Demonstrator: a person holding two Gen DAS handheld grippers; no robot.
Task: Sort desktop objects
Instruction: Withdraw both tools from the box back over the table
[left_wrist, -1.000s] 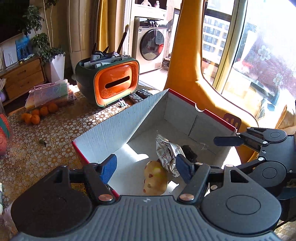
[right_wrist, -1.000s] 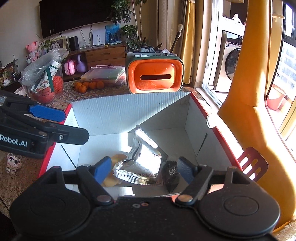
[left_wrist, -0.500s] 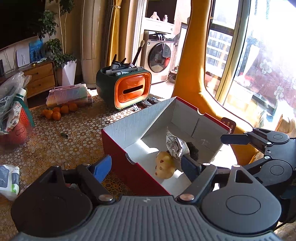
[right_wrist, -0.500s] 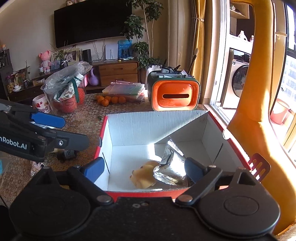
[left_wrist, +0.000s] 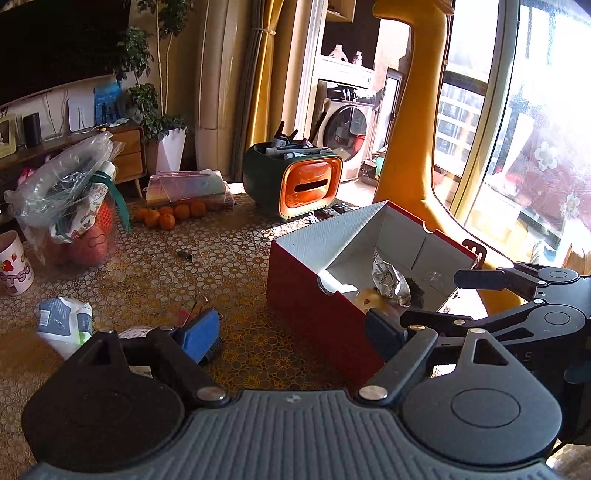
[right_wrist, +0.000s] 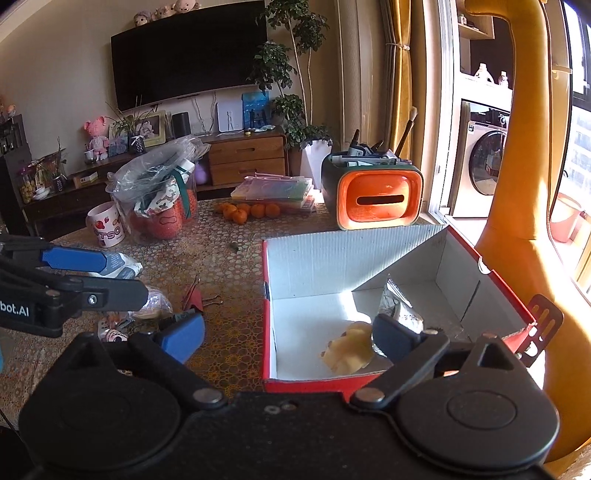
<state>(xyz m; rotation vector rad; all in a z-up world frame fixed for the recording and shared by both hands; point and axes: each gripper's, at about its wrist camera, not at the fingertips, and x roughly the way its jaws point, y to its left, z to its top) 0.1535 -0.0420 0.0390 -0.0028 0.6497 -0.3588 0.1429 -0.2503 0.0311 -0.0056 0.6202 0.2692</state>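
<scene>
Left wrist view: left gripper (left_wrist: 293, 334) is opening, nothing between its jaws, now pulled back from over the red box (left_wrist: 314, 295) to the table side. Right gripper (right_wrist: 290, 338) is likewise opening wider, empty, drawn back to the box's near wall. Box is holding the yellow toy (right_wrist: 349, 350), silver packet (right_wrist: 400, 306) and a dark item (left_wrist: 415, 290). Beyond, newly showing: binder clip (right_wrist: 197, 295), oranges (right_wrist: 247, 211), orange organizer (right_wrist: 373, 195).
</scene>
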